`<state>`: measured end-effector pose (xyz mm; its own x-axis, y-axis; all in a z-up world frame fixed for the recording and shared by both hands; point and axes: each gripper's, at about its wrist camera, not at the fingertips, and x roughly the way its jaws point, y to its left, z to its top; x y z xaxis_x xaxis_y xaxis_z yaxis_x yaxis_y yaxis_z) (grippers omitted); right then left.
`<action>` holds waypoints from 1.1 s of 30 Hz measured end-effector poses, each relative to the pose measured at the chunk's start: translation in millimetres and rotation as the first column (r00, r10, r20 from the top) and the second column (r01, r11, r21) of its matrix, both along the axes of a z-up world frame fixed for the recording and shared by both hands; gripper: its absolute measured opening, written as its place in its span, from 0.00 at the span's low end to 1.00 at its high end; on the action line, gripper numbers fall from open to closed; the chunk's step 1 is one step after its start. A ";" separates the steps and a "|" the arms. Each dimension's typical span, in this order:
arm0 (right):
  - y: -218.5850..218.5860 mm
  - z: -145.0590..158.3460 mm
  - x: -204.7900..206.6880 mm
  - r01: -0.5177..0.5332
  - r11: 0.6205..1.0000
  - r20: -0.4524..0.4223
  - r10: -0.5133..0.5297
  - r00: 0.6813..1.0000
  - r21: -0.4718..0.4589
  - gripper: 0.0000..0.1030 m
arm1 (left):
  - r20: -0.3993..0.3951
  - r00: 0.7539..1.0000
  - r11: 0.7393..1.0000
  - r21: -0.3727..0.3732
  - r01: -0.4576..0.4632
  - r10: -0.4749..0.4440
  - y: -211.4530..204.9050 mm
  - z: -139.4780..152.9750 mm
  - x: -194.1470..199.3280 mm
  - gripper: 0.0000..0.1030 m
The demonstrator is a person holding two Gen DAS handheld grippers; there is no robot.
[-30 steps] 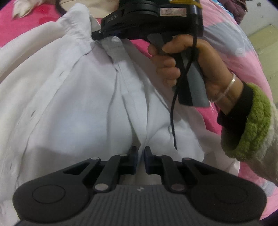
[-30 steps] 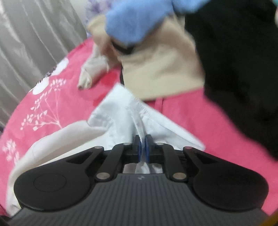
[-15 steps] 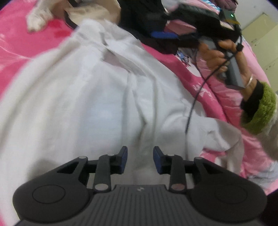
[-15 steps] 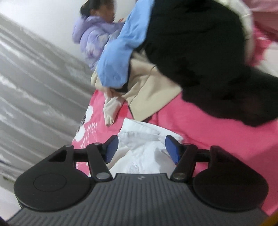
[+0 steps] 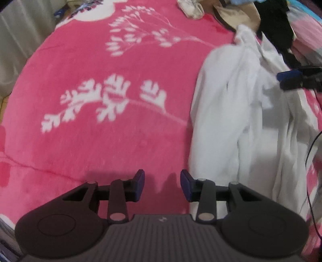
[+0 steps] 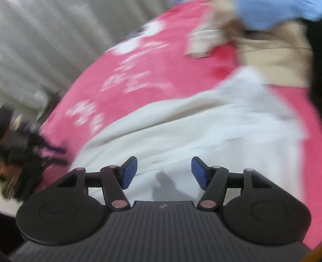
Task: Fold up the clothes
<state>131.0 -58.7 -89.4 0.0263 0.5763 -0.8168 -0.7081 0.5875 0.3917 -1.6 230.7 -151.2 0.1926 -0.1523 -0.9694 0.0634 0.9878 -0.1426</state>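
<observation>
A white shirt (image 5: 241, 110) lies crumpled along the right side of the pink flowered blanket (image 5: 100, 131). My left gripper (image 5: 162, 185) hangs over bare blanket just left of the shirt's edge; its jaws are opening and nothing is between them. One blue-padded finger (image 5: 287, 75) of my right gripper reaches in from the right above the shirt. In the blurred right wrist view, my right gripper (image 6: 164, 171) stands open over the shirt (image 6: 201, 131), holding nothing.
Beige (image 5: 237, 16) and black (image 5: 277, 24) clothes pile beyond the shirt's collar end, with a small whitish piece (image 5: 191, 8) nearby. A blue garment (image 6: 271, 12) tops that pile. A grey curtain (image 6: 40, 40) lines the bed's far side.
Both grippers were shut on the shirt a second ago and have let it go. The left one swung off the shirt over bare blanket. The right one lifted and turned back toward the shirt.
</observation>
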 end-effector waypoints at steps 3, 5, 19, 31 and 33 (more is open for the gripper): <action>25.9 -6.1 -54.7 -0.125 0.992 0.020 0.124 0.992 0.024 0.57 | -0.003 0.992 0.992 0.003 0.125 -0.125 -7.5 -7.0 -6.0 0.41; 36.6 -11.5 -82.5 -0.152 0.988 -0.021 0.153 0.988 0.031 0.57 | -0.007 0.987 0.986 -0.049 0.157 -0.158 -11.8 -7.4 -13.4 0.41; 73.7 -68.5 -122.1 0.120 0.993 -0.420 -0.112 0.900 -0.008 0.41 | 0.053 0.925 0.926 -0.023 0.378 -0.376 -66.7 -9.9 -49.0 0.44; 67.3 -83.8 -130.6 0.142 0.990 -0.438 -0.135 0.889 -0.017 0.07 | -0.001 0.924 0.924 0.007 0.383 -0.383 -77.0 -6.6 -55.0 0.44; 59.3 -80.4 -128.7 0.156 0.988 -0.444 -0.142 0.885 -0.005 0.07 | 0.003 0.923 0.923 0.008 0.384 -0.384 -76.1 2.7 -62.7 0.44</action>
